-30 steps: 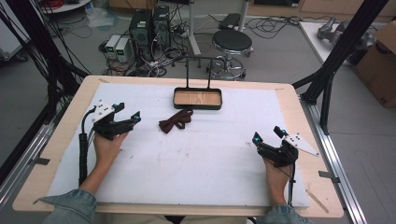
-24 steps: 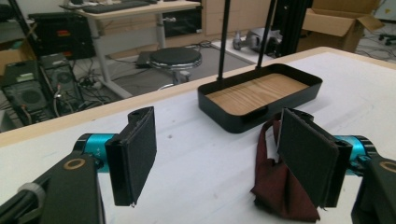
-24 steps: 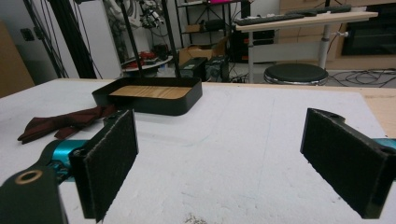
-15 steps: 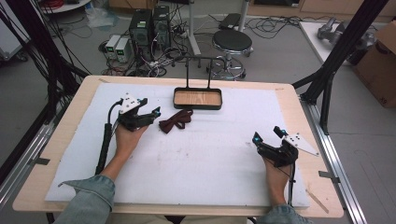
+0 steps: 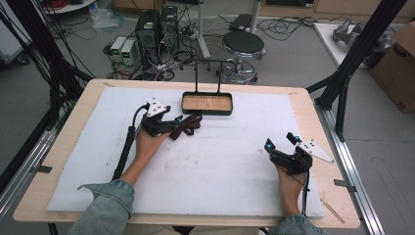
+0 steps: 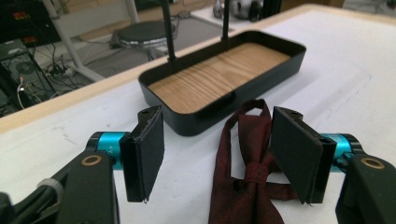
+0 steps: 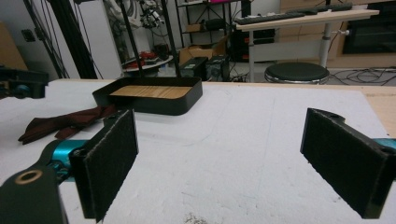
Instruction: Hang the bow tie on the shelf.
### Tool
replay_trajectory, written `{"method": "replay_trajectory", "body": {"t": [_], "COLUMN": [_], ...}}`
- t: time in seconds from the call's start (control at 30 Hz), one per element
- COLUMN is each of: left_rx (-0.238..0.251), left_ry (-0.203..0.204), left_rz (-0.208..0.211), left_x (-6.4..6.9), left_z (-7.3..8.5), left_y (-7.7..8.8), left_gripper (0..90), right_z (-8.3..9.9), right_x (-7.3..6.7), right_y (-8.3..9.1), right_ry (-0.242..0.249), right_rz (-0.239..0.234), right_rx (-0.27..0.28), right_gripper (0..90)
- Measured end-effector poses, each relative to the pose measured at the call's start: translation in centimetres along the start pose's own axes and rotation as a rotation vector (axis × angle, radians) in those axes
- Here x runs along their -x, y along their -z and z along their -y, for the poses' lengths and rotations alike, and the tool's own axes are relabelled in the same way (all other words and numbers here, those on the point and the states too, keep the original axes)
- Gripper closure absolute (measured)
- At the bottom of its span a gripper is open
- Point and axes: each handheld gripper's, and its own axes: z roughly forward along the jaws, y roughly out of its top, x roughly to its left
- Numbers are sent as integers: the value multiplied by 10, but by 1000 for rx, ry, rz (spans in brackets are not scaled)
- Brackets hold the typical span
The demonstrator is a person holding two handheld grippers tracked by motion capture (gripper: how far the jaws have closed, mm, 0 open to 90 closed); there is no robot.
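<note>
A dark red bow tie [image 5: 187,126] lies flat on the white mat, just in front of a black tray [image 5: 207,111] with a wooden floor. My left gripper [image 5: 175,124] has come up to it from the left. In the left gripper view the bow tie [image 6: 247,182] lies between the jaws, close to the right pad [image 6: 292,156]; the left pad [image 6: 152,156] stands clear of it. These jaws have just been closing and do not press on the cloth. My right gripper [image 5: 280,142] rests open at the front right of the mat, with nothing between its pads.
The tray [image 6: 210,116] has an upright wire handle [image 5: 207,73] at its back. The white mat [image 5: 220,166] covers most of the wooden table. Beyond the far edge stand a stool [image 5: 243,44] and computers [image 5: 156,27]. Black frame posts flank the table.
My left hand has slid right across the mat, from the left side up to the bow tie. The right hand and gripper have stayed put.
</note>
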Motion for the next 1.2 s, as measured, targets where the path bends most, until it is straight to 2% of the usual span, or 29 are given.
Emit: {"method": "replay_trajectory", "body": {"t": [0.07,0.1,0.13,0.17,0.23,0.47,0.57,0.77,0.9,1.2], "left_rx": [-37,-37,-64,-64,-99,-128,-141,-139,-134,-219], "left_ry": [-13,-13,-27,-27,-52,-77,-90,-65,-71,-111], "left_rz": [13,13,15,15,26,52,51,72,81,109], "left_x": [3,3,4,4,6,9,10,10,11,15], "left_z": [2,2,4,4,7,9,10,9,8,13], "left_y": [-9,-9,-15,-15,-20,-23,-24,-24,-24,-30], "left_gripper": [385,395,407,426,472,585,586,566,565,655], "right_z": [0,0,0,0,0,0,0,0,0,0], "right_x": [0,0,0,0,0,0,0,0,0,0], "right_y": [0,0,0,0,0,0,0,0,0,-1], "right_ry": [0,-1,-1,-1,-3,-4,-2,-2,-4,-4], "right_rz": [0,-1,-2,-2,-2,-2,-2,-3,-4,-3], "right_rx": [0,0,0,0,0,1,-1,-2,-3,-5], "right_gripper": [104,104,104,104,104,104,104,104,104,104]}}
